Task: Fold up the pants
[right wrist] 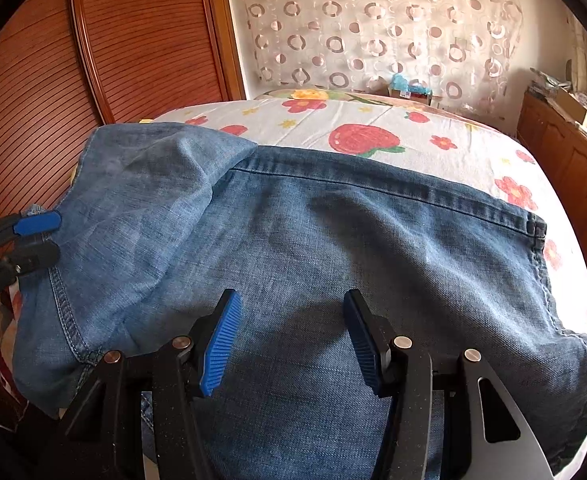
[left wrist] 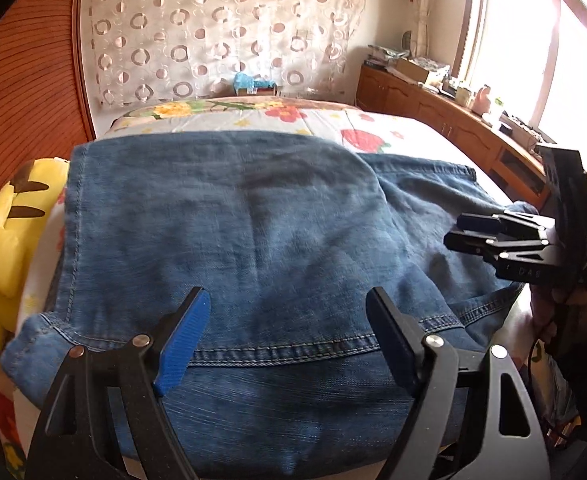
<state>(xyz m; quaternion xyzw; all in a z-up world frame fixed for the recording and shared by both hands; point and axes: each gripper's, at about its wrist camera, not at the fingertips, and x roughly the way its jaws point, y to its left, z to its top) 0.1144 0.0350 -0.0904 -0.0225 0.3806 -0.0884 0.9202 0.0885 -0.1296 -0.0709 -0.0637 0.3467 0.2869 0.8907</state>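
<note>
Left gripper (left wrist: 285, 344): tilted downward over the pants (left wrist: 233, 240), jaws spread wide, nothing between the pads. Right gripper (right wrist: 291, 344): same downward tilt, jaws parted about halfway, gripping nothing, denim below. 1 pair of blue denim pants, folded over, spread across the flowered bed sheet (right wrist: 373, 120). 1 yellow plush toy (left wrist: 9, 236) at the bed's left edge. 2 grippers.

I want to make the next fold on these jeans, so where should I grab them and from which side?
Take the jeans by the stitched hem edge nearest the left hand-held gripper, coming in from the near side of the bed. That doubled seam lies flat and is probably firmer than the loose middle cloth.
</note>
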